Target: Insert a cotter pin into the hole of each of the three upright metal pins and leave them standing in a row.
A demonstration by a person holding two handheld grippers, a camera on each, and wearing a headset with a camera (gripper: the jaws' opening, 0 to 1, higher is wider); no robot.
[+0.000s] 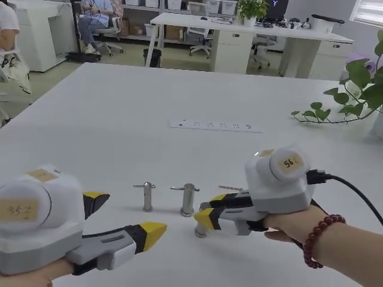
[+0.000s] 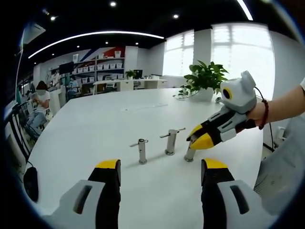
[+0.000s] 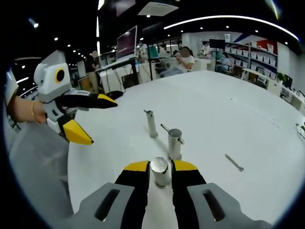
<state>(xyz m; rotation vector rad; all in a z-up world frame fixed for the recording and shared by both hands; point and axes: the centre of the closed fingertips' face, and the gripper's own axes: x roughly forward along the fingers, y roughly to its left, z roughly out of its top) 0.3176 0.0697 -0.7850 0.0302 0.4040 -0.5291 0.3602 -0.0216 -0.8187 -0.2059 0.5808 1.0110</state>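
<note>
Behind the gripped pin [image 3: 160, 172] lie a cotter pin [image 3: 234, 162] and power strip [image 1: 215, 125].

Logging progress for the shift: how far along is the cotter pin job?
Done: the left pin and middle pin each carry a cotter pin. In hand: the right gripper grips the third pin, which is bare. Left: the loose cotter pin on the table goes in.

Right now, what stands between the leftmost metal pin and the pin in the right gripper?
The middle pin, a cotter pin through its top, stands between the leftmost pin and the held pin in the right gripper, as the head view shows.
</note>
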